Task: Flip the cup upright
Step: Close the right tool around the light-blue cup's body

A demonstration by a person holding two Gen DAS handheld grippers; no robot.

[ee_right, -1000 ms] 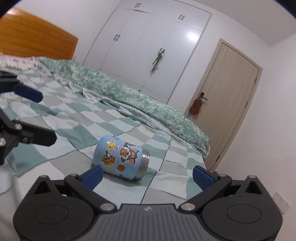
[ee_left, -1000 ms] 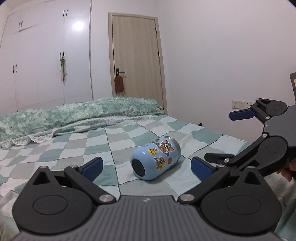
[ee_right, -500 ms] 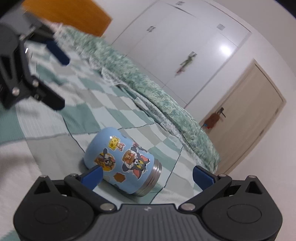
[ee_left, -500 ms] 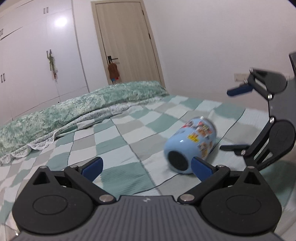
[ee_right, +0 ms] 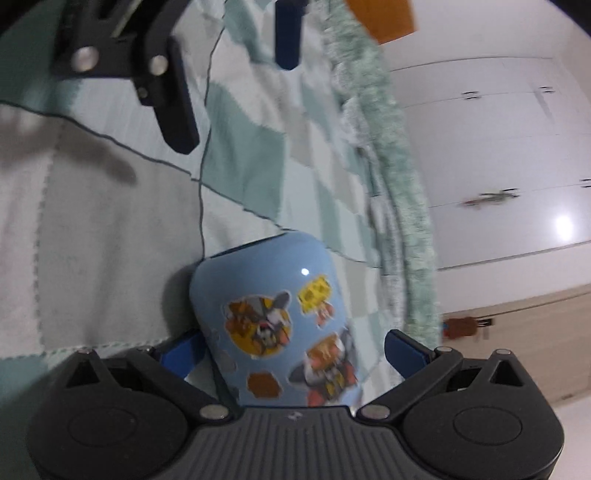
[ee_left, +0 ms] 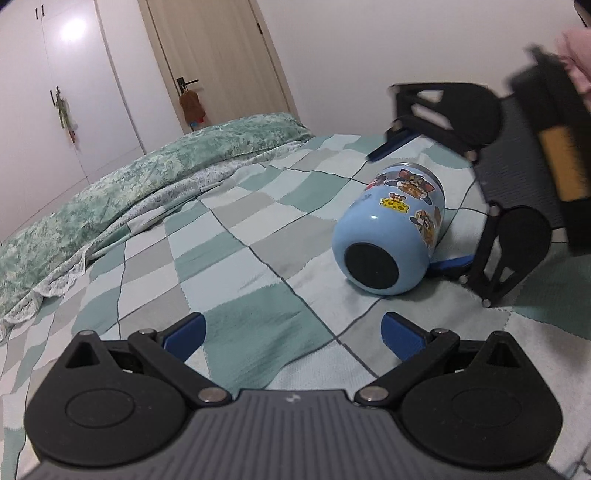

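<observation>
A light blue cup (ee_left: 391,236) with cartoon stickers lies on its side on the checked bedspread, its black base turned toward my left gripper. My left gripper (ee_left: 293,336) is open and empty, a short way in front of the cup's base. My right gripper (ee_right: 295,349) is open and rolled sideways, with the cup (ee_right: 280,321) between its two blue pads; I cannot tell whether they touch it. In the left wrist view the right gripper (ee_left: 417,203) straddles the cup's far side, one pad above and one below.
The green and grey checked bedspread (ee_left: 229,258) covers the bed. A rumpled green quilt (ee_left: 122,181) lies along the far side. White wardrobes (ee_left: 62,74) and a wooden door (ee_left: 214,55) stand behind. A wooden headboard (ee_right: 380,18) shows at the top.
My right gripper has rolled sideways and moved in until the cup sits between its pads. My left gripper has swung left, so the cup now lies to its right.
</observation>
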